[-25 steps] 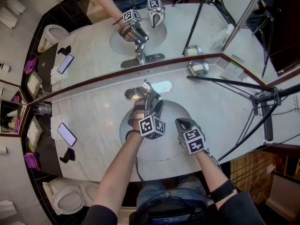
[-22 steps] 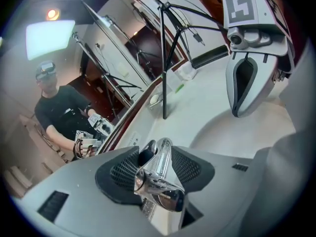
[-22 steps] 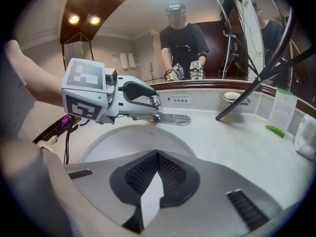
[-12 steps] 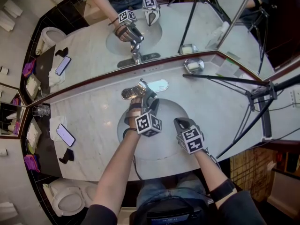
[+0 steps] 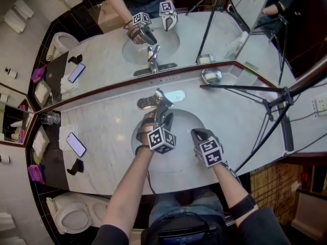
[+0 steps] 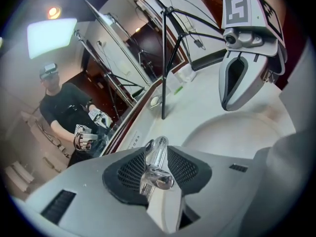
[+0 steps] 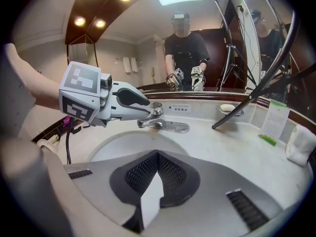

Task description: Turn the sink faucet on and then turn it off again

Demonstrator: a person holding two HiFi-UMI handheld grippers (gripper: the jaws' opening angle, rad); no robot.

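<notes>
Head view, foreground: which claw is which?
— Nearest, the right claw (image 5: 198,134) hovers above the near right rim of the sink (image 5: 185,122). The left claw (image 5: 162,114) reaches across the basin to the faucet (image 5: 159,97) at the far rim, set in the marble table (image 5: 102,114).
— Right gripper view: jaw state?
— Its pads are pressed together at the tips with nothing between them. The bowl lies below and the faucet beyond.
— Left gripper view?
— The jaws have just been closing and pinch the chrome faucet lever (image 6: 158,157). It stands between the two black pads (image 6: 129,169), its rounded end toward the camera.
— Farther back?
— A soap dish (image 5: 211,76) sits on the table right of the faucet, and a phone (image 5: 75,144) lies well apart at the left. The mirror (image 5: 214,40) behind reflects both claws.
</notes>
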